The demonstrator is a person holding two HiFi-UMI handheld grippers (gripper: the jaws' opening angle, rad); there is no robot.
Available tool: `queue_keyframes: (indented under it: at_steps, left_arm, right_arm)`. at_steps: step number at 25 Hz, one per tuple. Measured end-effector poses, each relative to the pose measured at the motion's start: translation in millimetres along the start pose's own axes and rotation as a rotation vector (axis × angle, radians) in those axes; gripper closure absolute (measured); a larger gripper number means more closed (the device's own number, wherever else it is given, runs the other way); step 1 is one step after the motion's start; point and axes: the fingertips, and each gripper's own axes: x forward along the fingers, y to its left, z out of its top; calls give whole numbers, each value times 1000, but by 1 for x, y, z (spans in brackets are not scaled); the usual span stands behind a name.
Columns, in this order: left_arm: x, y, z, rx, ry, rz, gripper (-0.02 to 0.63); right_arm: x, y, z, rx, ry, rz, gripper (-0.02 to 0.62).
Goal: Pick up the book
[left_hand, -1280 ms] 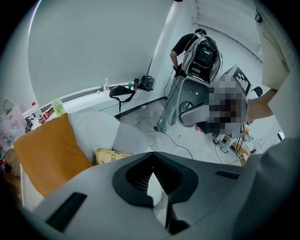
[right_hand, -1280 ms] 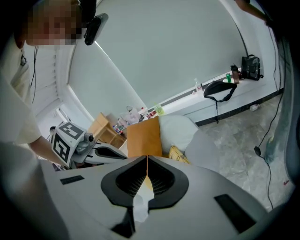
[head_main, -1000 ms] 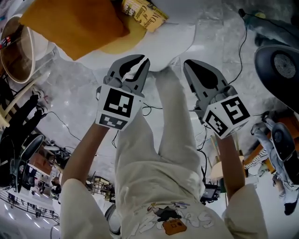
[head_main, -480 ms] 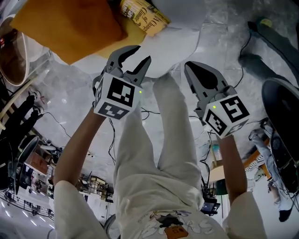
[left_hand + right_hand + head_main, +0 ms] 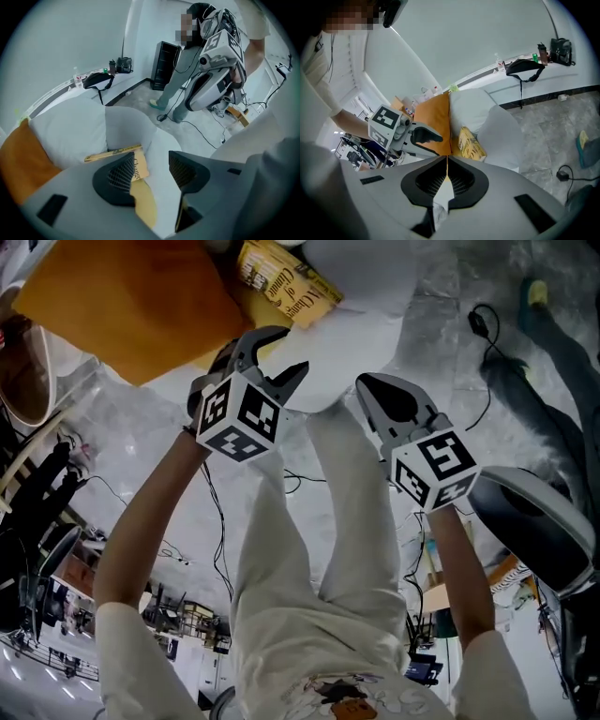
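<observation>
Book (image 5: pixel 286 282): thin paperback on white cushion (image 5: pixel 361 320); likely light, bendy; best gripped at spine.
Left gripper (image 5: pixel 152 171): fingers just opening, apart, nothing between.
Right gripper (image 5: pixel 446 161): fingers together, empty.

Book (image 5: pixel 286 282): one is shown.
Orange cushion (image 5: pixel 131 306): one is shown.
White cushions: two are counted, the larger white cushion (image 5: pixel 65 129) and the smaller white cushion (image 5: pixel 127 124).
Grippers: two are counted, the left gripper (image 5: pixel 278 357) and the right gripper (image 5: pixel 364 382).
Marker cubes: two are counted, the left marker cube (image 5: pixel 239 416) and the right marker cube (image 5: pixel 433 468).
Black bag (image 5: pixel 97 79): one is seen.
Black cabinet (image 5: pixel 164 65): one is seen.
</observation>
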Motion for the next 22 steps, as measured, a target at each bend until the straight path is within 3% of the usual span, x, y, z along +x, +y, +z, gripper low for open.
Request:
queue_keyframes:
  at_steps: [4,13,22]
  left_arm:
    - [19,18,-9,83,14,-5,382]
    - [64,45,-14,159,66,-27,382]
    - [96,57,-20,342,126,-47,356]
  right_arm:
    - [21,-11,-9,-15,23,-5,571]
    - [52,-30,-10,-80,36,-4,571]
    - [73,-46,-21,-125,59,-3,571]
